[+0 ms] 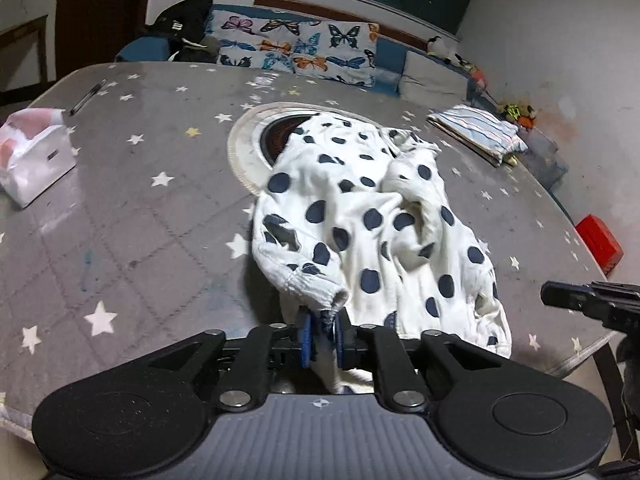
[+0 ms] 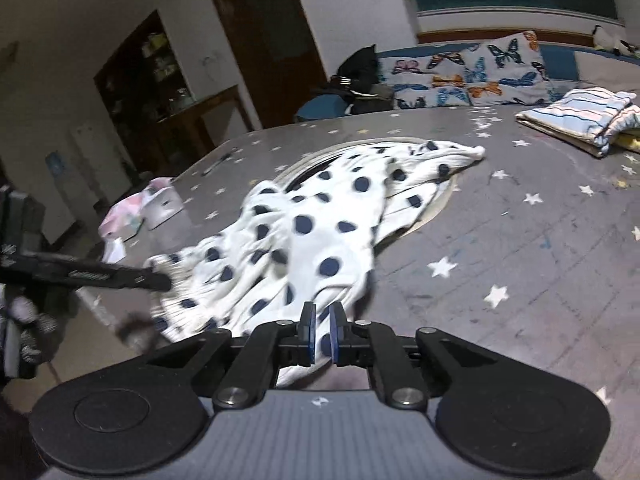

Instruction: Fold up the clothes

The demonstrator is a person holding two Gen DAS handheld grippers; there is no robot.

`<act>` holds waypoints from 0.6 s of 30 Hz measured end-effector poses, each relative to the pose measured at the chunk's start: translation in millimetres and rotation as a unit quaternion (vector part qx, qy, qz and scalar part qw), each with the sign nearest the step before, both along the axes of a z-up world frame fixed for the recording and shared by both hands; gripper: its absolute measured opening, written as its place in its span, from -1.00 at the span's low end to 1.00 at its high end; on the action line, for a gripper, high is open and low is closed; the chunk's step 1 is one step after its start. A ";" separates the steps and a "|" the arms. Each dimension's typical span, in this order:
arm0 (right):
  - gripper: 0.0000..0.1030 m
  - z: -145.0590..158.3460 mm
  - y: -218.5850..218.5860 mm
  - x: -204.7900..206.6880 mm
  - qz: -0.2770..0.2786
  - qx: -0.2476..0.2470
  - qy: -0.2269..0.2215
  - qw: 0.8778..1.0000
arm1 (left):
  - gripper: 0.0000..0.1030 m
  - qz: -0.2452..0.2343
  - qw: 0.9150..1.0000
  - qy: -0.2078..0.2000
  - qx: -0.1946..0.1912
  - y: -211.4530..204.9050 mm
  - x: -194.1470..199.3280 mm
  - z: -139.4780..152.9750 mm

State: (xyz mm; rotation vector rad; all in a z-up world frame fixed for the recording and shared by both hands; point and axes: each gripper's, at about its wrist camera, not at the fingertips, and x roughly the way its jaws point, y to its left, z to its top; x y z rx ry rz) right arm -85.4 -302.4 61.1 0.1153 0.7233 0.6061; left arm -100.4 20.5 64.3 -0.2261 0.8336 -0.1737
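Both sets of tongs are pinching the same garment at its near edge. Left tongs [image 1: 323, 334] have their blue pads drawn close with a bunched bit of the spotted white garment [image 1: 360, 216] caught between them, right by a gathered cuff that hangs just over the pads. Right tongs [image 2: 322, 330] are likewise nearly pressed together, white cloth running between the blue pads, though the picture there is blurred and the exact hold is hard to read.

From those two grips the garment [image 2: 316, 224] spreads away across the grey star-printed worktop [image 1: 120, 208], crumpled and unfolded, its far end lying over a round inset plate [image 1: 240, 148] set in the worktop. Its near edge droops over the worktop's front rim.

Left of the garment sits a white tissue pack [image 1: 32, 156], and beyond that, toward the far edge, a pen [image 1: 86, 96]. Right of the garment, toward the far side, lies a folded striped cloth [image 1: 480, 130]; a red box [image 1: 598, 240] shows at the worktop's right edge. Behind the garment, past the worktop, a butterfly-print cushion [image 1: 296, 50] leans on a blue sofa.
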 end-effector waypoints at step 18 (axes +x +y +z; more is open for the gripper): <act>-0.25 -0.3 39.7 144.2 -0.040 0.005 -0.014 0.999 | -0.03 0.035 0.996 -0.069 0.036 19.6 57.2 20.9</act>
